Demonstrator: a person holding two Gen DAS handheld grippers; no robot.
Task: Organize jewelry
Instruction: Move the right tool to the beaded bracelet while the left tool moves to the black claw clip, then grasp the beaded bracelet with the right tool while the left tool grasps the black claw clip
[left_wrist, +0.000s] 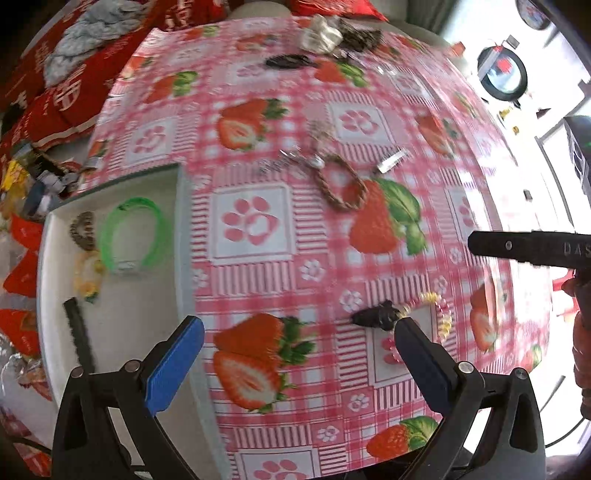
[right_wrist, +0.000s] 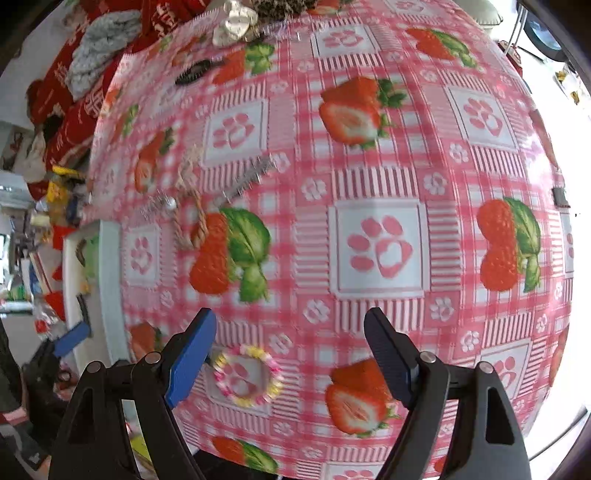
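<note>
A white tray (left_wrist: 59, 332) at the left holds a green bracelet (left_wrist: 131, 236), a dark scrunchie (left_wrist: 83, 229), a yellow band (left_wrist: 86, 275) and a black strip (left_wrist: 79, 334). On the strawberry tablecloth lie a braided brown bracelet (left_wrist: 341, 184), a silver chain piece (left_wrist: 291, 160), a silver clip (left_wrist: 391, 160), a black hair tie (left_wrist: 376, 315) and a pink-yellow coil band (left_wrist: 439, 310). My left gripper (left_wrist: 299, 328) is open above the cloth beside the tray. My right gripper (right_wrist: 290, 325) is open, above the coil band (right_wrist: 245, 374).
At the table's far edge lie a black comb-like clip (left_wrist: 290, 61), a silver crumpled object (left_wrist: 321, 33) and a dark pile (left_wrist: 360, 37). Red bags and a grey cloth (left_wrist: 92, 33) sit beyond the left edge. The right gripper's body (left_wrist: 532, 251) shows at the right.
</note>
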